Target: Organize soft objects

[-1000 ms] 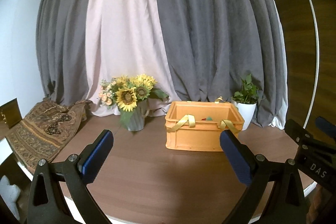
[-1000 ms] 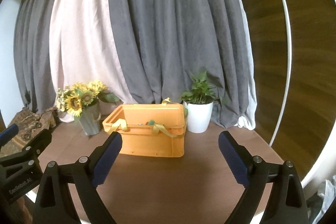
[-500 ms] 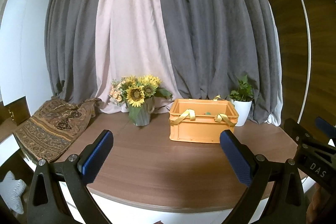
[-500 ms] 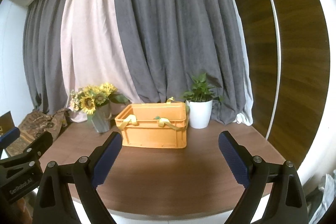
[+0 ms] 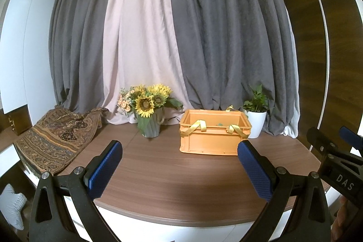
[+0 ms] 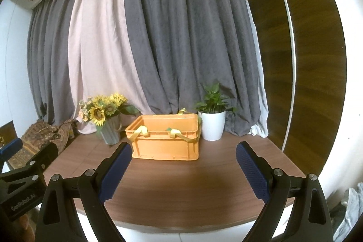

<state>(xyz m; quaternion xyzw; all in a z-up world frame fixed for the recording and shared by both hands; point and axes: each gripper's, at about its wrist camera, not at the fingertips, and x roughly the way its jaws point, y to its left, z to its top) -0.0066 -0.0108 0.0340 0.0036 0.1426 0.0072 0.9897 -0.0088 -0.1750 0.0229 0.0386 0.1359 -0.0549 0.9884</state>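
An orange crate point(image 5: 213, 142) point(image 6: 166, 143) stands at the back of the wooden table point(image 5: 177, 171) point(image 6: 195, 176). Yellow straps point(image 5: 197, 126) point(image 6: 140, 132) hang over its front rim, and a small green thing shows inside. My left gripper point(image 5: 179, 158) is open and empty, held off the table's front edge. My right gripper point(image 6: 183, 160) is open and empty too, level with it. The right gripper shows at the right edge of the left wrist view point(image 5: 333, 146). The left gripper's body shows at the left edge of the right wrist view.
A vase of sunflowers point(image 5: 148, 110) point(image 6: 104, 119) stands left of the crate. A white potted plant point(image 5: 256, 117) point(image 6: 213, 121) stands to its right. A patterned cloth point(image 5: 56, 137) point(image 6: 43, 137) drapes the table's left end. Grey and pink curtains hang behind.
Both grippers have drawn back from the table and away from the crate. The table's front edge has come into view. Both grippers stay open.
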